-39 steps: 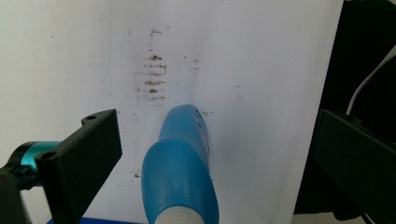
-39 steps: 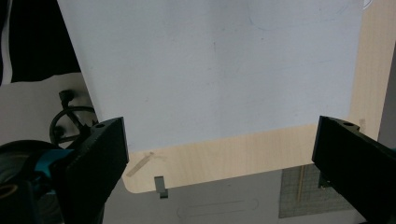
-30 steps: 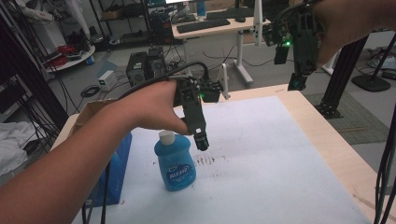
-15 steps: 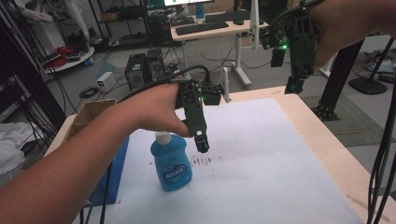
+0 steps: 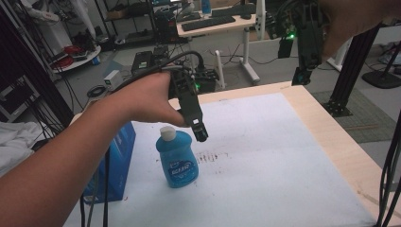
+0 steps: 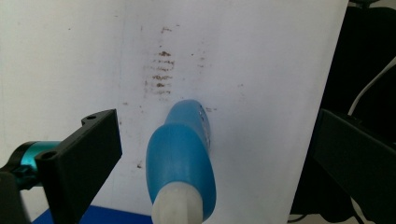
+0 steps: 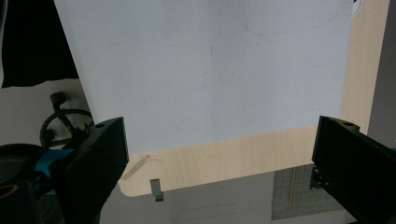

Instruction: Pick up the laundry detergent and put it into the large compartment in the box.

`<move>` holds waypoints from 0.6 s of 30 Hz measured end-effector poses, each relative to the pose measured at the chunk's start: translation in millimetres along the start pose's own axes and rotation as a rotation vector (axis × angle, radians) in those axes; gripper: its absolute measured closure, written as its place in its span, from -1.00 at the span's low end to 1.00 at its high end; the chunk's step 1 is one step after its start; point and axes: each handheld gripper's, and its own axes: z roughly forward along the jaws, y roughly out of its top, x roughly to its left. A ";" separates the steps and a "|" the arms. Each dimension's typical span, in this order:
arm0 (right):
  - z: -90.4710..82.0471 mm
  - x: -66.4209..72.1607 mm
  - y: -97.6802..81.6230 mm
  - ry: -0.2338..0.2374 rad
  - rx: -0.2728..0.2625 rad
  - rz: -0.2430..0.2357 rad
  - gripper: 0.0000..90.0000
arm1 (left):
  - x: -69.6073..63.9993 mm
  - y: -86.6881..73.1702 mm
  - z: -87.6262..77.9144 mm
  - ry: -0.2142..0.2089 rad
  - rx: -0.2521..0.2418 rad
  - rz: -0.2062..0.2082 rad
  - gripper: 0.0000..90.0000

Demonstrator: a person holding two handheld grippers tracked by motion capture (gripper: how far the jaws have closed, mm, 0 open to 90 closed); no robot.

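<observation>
High view first: the blue soap bottle (image 5: 177, 158) stands upright on the white mat (image 5: 283, 156), long axis vertical, white cap (image 5: 166, 133) pointing straight up, label facing the camera. It sits near the mat's left side, with a patch of brownish smudges (image 5: 213, 156) on the mat just to its right and a blue box (image 5: 116, 156) just to its left at the mat's edge. The left gripper (image 5: 201, 135) hangs just above and to the right of the cap, tilted down toward the bottle, not touching it. The right gripper (image 5: 300, 75) is held high, well apart from the bottle, over the far right corner of the wooden table (image 5: 340, 142).

Left gripper view: looking down almost along the bottle (image 6: 182, 163), so it's foreshortened, cap (image 6: 177, 207) nearest the camera and base farther off. The jaws are spread wide, one on each side of the bottle with clear gaps, nothing pinched. The smudges (image 6: 161, 74) sit on the mat beyond the bottle's base.

Right gripper view: jaws also spread wide with nothing between them, looking down on the mat (image 7: 210, 70) and the table's pale wooden edge (image 7: 233, 158), floor beyond that.
</observation>
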 end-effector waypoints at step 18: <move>3.0 2.0 17.5 0.002 0.004 -0.010 -0.94 | 13.0 -52.2 1.9 -0.015 -0.034 -0.081 -0.96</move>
